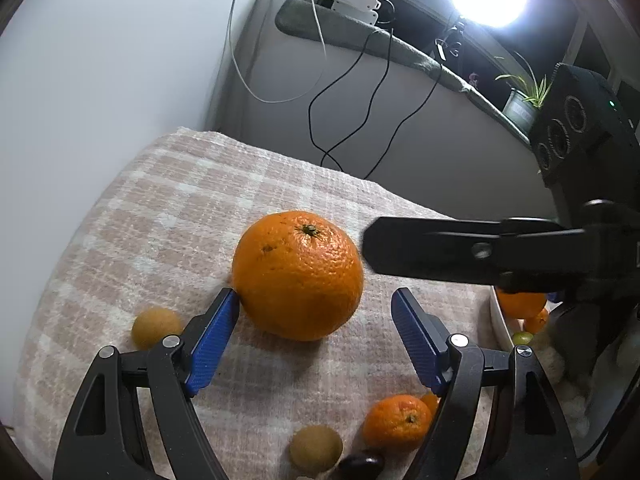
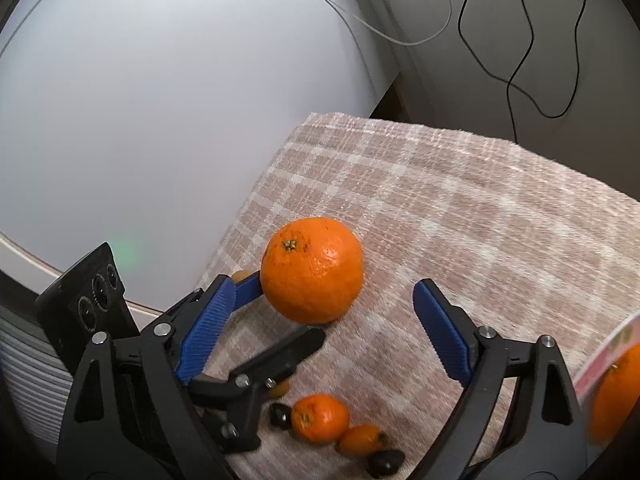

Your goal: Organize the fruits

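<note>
A large orange [image 1: 298, 276] [image 2: 312, 270] sits stem-up on a pink checked cloth [image 1: 160, 208] [image 2: 460, 200]. My left gripper [image 1: 315, 294] is open around it from the near side. One blue pad [image 1: 218, 340] is close against the orange's left flank and the other stands well off to the right. My right gripper [image 2: 324, 284] is open too, with the orange in the gap ahead of its blue pads [image 2: 440, 328] and touching neither. In the left wrist view, one of its black fingers [image 1: 440, 252] reaches in from the right, just beside the orange.
Small fruits lie on the near cloth: a mandarin [image 1: 398, 422] [image 2: 320, 418], a kumquat [image 2: 360, 440], two brown round fruits [image 1: 156, 326] [image 1: 316, 448] and dark ones [image 2: 386, 462]. A white container [image 1: 500, 320] [image 2: 600, 360] at the right holds oranges. Cables hang beyond the far edge.
</note>
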`<state>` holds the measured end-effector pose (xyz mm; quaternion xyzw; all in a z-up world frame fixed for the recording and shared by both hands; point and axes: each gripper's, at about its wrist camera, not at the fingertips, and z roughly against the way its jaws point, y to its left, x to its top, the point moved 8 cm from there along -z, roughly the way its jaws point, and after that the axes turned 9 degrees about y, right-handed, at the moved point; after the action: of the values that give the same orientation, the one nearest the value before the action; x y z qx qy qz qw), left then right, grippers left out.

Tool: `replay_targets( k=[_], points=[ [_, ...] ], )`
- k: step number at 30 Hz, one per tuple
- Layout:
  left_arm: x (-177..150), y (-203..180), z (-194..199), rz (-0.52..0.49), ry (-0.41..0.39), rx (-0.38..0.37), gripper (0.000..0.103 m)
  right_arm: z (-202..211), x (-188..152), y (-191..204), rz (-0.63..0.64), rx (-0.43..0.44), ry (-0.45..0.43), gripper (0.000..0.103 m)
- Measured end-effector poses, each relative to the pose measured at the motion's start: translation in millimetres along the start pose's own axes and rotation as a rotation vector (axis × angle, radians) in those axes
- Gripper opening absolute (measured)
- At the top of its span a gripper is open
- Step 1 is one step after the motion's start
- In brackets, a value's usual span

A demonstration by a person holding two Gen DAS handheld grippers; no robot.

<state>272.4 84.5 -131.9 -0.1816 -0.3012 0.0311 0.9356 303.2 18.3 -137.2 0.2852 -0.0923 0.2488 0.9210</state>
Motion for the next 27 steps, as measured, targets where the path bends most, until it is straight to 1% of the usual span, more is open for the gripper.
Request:
replay_targets(
  k=[9, 11, 16, 18, 20, 23, 27],
  points=[
    [3, 11, -8, 0.037, 0.018, -0.019, 0.079, -25, 8, -8, -0.039, 0.027, 0.034, 0.091],
    [3, 10, -9, 0.031, 0.022, -0.017, 0.079, -29, 9, -8, -0.038, 0.032, 0.043, 0.082],
    [2, 9, -10, 0.03, 0.028, -0.019, 0.078, -36, 9, -6, -0.048, 0.06, 0.055, 0.079],
    [4, 10, -12, 0.034, 0.029, -0.022, 0.076, -38, 9, -5, -0.053, 0.084, 0.058, 0.075],
    [3, 11, -12, 0.04, 0.027, -0.017, 0.074, -40, 10, -3, -0.056, 0.102, 0.059, 0.068],
    [2, 13, -10, 0.043, 0.023, -0.017, 0.072, -40, 10, 0, -0.044, 0.084, 0.055, 0.068],
    [1, 13, -7, 0.039, 0.018, -0.015, 0.072, -38, 9, 0, -0.043, 0.083, 0.057, 0.068]
  ],
)
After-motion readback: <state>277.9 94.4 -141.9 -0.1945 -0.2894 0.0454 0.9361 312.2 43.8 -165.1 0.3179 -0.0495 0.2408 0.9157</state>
